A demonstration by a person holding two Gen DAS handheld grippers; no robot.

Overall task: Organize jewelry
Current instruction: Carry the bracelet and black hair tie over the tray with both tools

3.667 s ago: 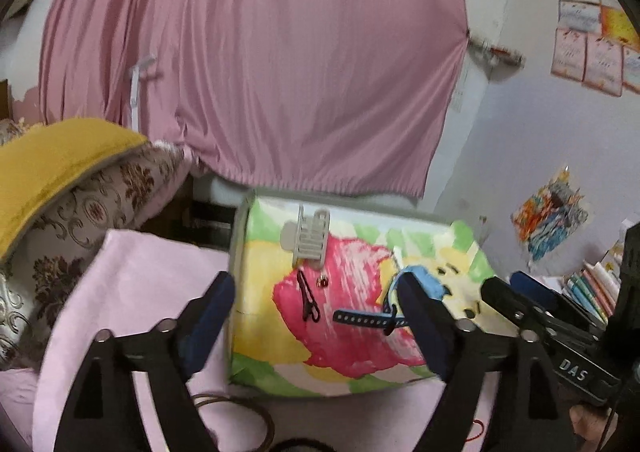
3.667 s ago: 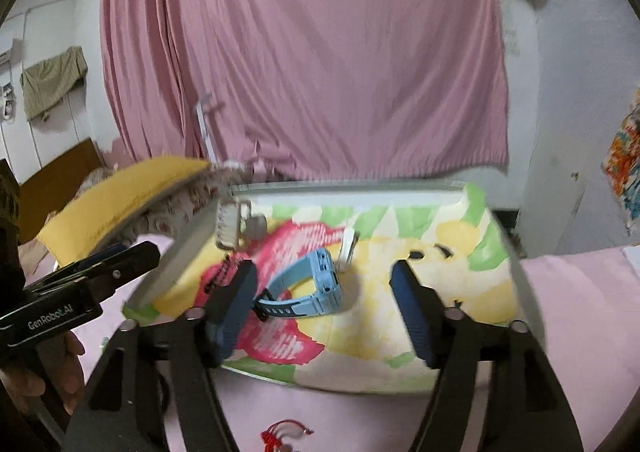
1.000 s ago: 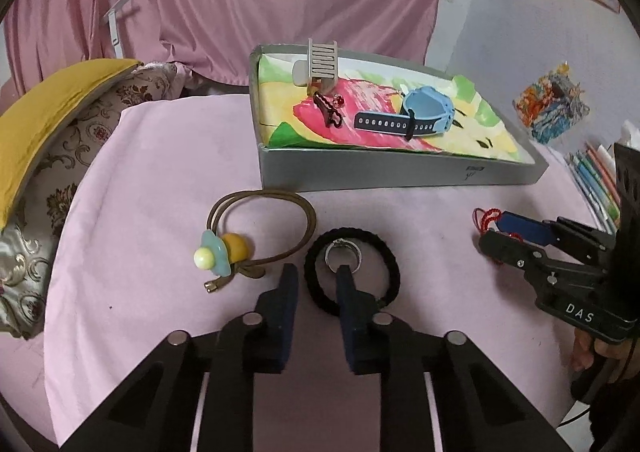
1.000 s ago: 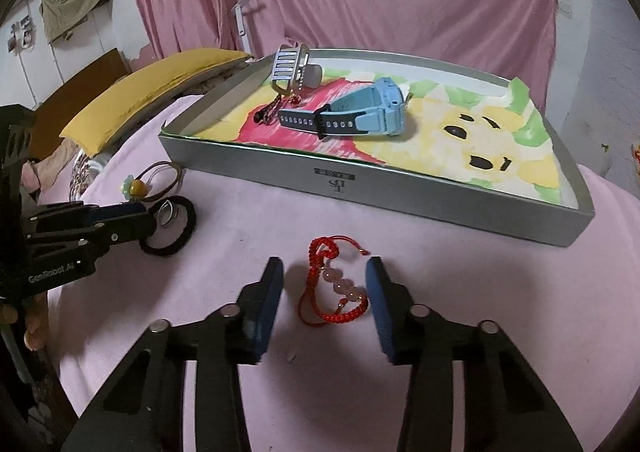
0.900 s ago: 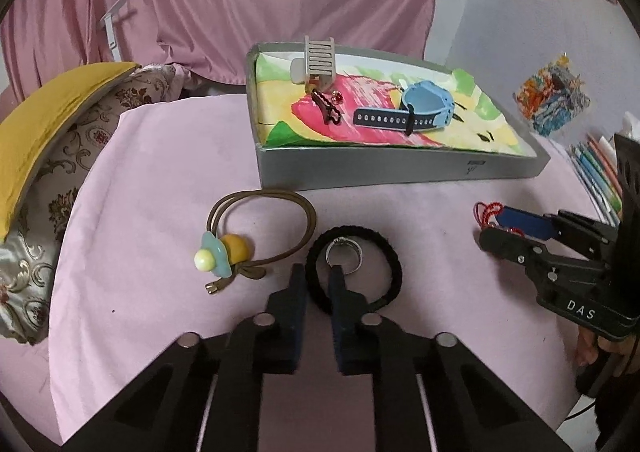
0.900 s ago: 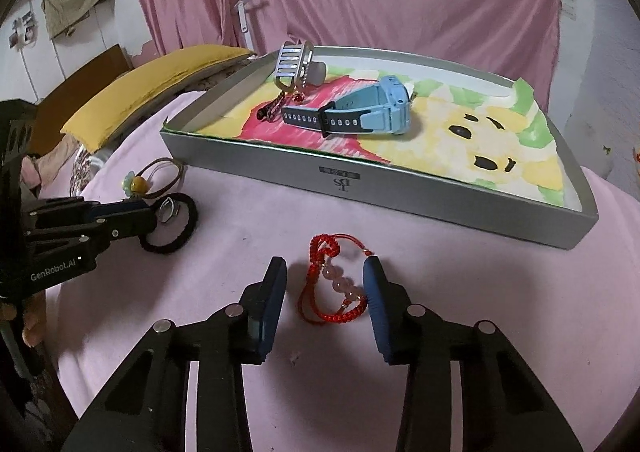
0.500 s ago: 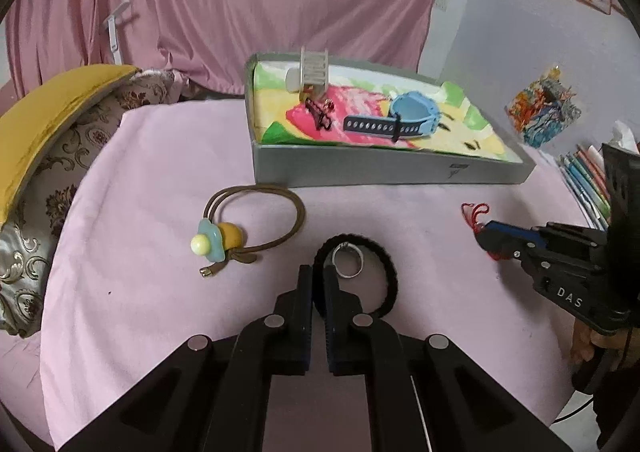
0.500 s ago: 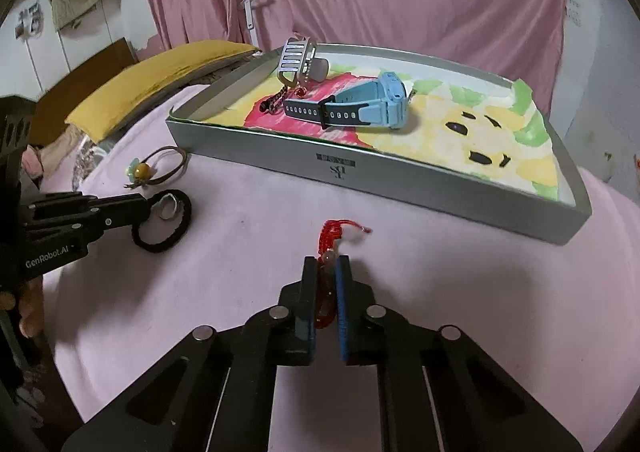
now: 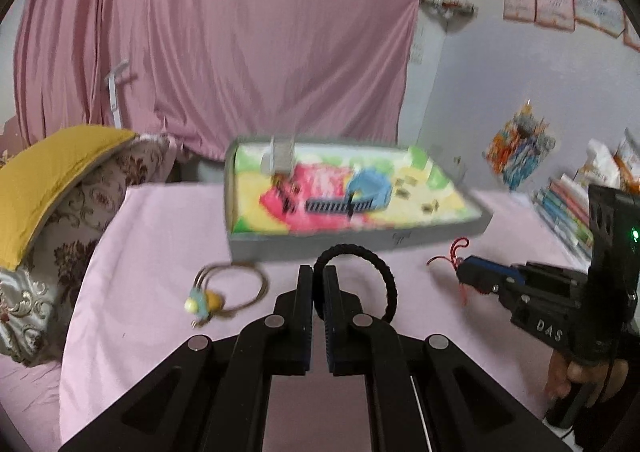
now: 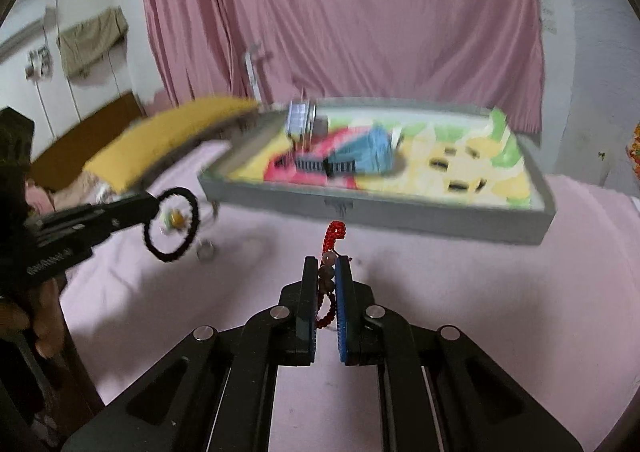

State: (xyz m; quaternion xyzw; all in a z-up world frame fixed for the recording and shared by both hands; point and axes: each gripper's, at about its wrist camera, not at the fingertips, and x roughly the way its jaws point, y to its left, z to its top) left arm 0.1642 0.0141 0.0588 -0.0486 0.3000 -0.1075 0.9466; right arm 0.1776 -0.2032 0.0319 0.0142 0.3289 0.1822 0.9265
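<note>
Nearest the right wrist camera, the right gripper was clamped on a red beaded bracelet, whose cord curled up past the fingertips and hung in a loop between the arms below. The left gripper was likewise pinched tight — on the rim of a black braided hair tie, which stood up as a ring beyond its tips, lifted off the pink tablecloth.

Just beyond, on the cloth, lay a brown hair elastic with a blue and yellow charm, and in the right wrist view a small ring sat near it.

Farther back stood a grey tray with a bright cartoon lining — inside it a blue watch, a pale hair claw and a dark clip, all blurred. A pink curtain hung behind.
</note>
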